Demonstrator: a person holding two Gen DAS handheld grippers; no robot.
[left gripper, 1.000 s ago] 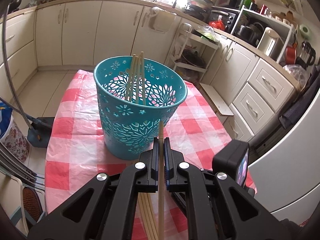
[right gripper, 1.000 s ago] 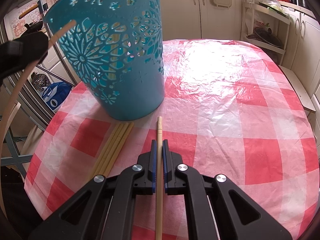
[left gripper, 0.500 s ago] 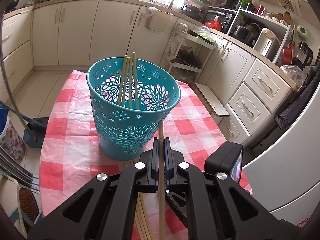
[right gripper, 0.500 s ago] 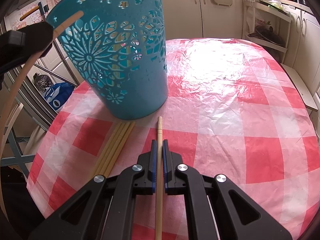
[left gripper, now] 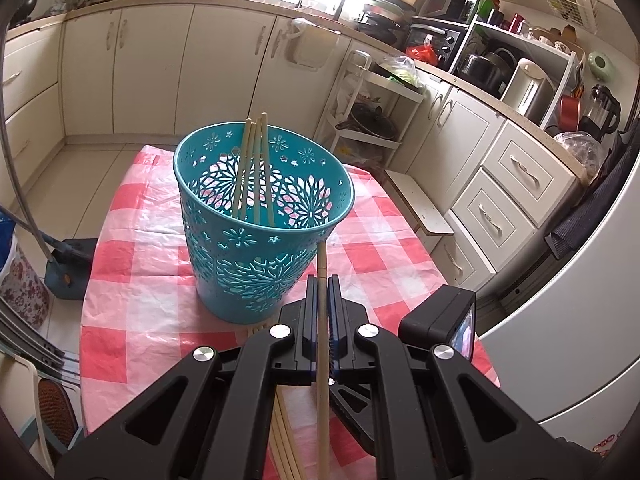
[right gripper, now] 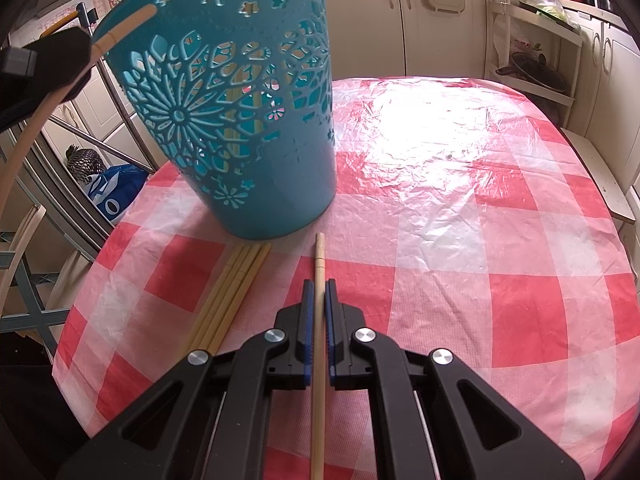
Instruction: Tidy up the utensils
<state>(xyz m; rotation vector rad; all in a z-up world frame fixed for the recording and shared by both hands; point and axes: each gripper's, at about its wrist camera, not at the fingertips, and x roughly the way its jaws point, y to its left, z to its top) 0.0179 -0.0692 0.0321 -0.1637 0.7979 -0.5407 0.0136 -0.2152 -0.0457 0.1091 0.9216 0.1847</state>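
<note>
Checkered tabletop point(right gripper: 460, 208) with teal basket point(left gripper: 260, 248); my left tool point(left gripper: 321, 284) and right tool point(right gripper: 319, 288) each clamp one chopstick point(left gripper: 322, 360) point(right gripper: 318, 360).

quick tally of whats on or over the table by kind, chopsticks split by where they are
Chopsticks in the teal basket: 4
Chopsticks lying on the tablecloth: 4
Chopstick in the left claw: 1
Chopstick in the right claw: 1
Teal basket: 1
Total: 10 chopsticks, 11 things

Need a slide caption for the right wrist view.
Right gripper shut on one chopstick beside loose chopsticks at the teal basket.
</note>
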